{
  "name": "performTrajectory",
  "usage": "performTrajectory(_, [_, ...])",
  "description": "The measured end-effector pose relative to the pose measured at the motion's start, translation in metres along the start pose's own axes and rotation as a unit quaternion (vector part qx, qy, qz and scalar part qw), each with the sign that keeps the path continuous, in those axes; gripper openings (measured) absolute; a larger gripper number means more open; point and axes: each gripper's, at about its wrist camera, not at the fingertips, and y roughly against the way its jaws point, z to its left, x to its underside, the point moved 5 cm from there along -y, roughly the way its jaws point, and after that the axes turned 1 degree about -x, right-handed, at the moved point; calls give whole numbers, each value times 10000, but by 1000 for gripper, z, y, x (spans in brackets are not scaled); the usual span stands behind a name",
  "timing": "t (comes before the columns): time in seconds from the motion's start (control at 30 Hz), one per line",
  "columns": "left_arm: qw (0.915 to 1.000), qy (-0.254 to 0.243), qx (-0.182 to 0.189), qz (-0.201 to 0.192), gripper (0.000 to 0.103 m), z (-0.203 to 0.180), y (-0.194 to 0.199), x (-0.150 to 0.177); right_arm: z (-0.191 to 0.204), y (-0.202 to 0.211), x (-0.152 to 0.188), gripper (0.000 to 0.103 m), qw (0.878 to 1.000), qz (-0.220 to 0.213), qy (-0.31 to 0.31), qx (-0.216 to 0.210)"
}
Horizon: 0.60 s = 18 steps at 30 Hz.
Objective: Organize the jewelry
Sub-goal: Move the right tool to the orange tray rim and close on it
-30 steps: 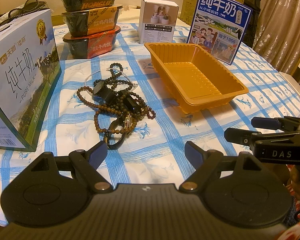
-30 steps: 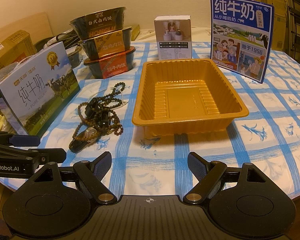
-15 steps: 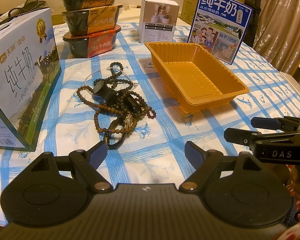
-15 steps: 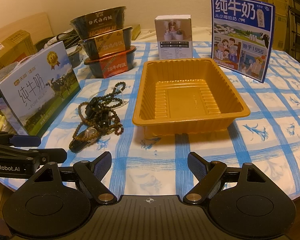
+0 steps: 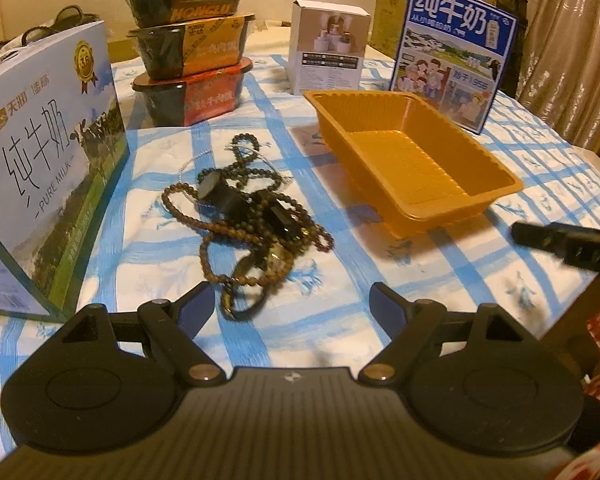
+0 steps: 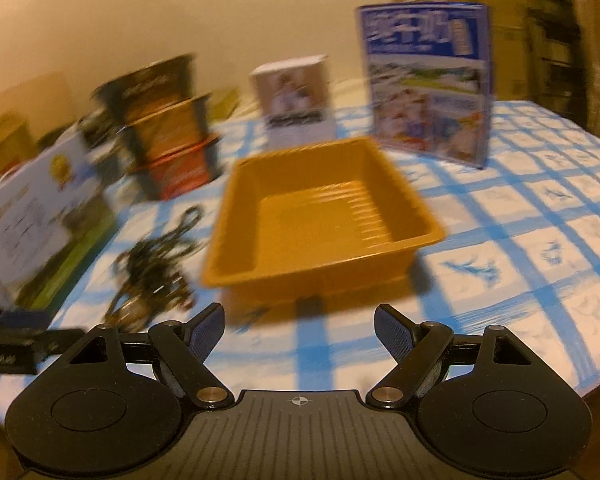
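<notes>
My left gripper (image 5: 292,306) hangs low over the blue-and-white checked tablecloth (image 5: 520,280) with its two blue-padded fingers spread wide and nothing between them. Just ahead of its left fingertip lies the tangled heap of brown wooden bead strings and dark watch-like pieces (image 5: 248,216), resting on the cloth, with a dark looped strap at its near end. To the right of the heap, and apart from it, sits the empty orange rectangular plastic tray (image 5: 496,196). My right gripper (image 6: 299,328) is likewise released, fingers well apart and holding nothing; its view is smeared by blur, but the tray (image 6: 228,276) lies straight ahead and the bead tangle (image 6: 152,272) off to the left on the cloth. A white and green pure-milk carton (image 5: 48,184) stands to the left of the beads, three stacked dark instant-meal bowls (image 5: 192,60) behind them, and a small white box (image 5: 328,52) and an upright blue milk box (image 5: 452,56) behind the tray.
</notes>
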Motion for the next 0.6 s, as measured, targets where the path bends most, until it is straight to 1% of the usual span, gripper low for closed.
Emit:
performTrajectory(0.13, [10000, 19, -78, -35, 83, 8, -16, 0, -35, -9, -5, 82, 9981, -404, -338, 321])
performTrajectory(0.23, [10000, 42, -51, -68, 83, 11, -25, -1, -58, -15, -8, 82, 9948, -693, -604, 430])
performTrajectory(0.33, [9998, -22, -123, -129, 83, 12, -31, -4, -74, -22, -14, 82, 9915, -950, -779, 437])
performTrajectory(0.37, [9998, -24, -134, -152, 83, 13, -34, -5, -78, -24, -16, 80, 9902, -1048, -815, 437])
performTrajectory(0.43, [9997, 0, -143, -173, 83, 14, -38, -8, -82, -30, -19, 76, 9884, -1173, -864, 435])
performTrajectory(0.6, [9995, -35, -221, -227, 83, 17, -48, -16, -93, -48, -26, 73, 9841, -1391, -1037, 386])
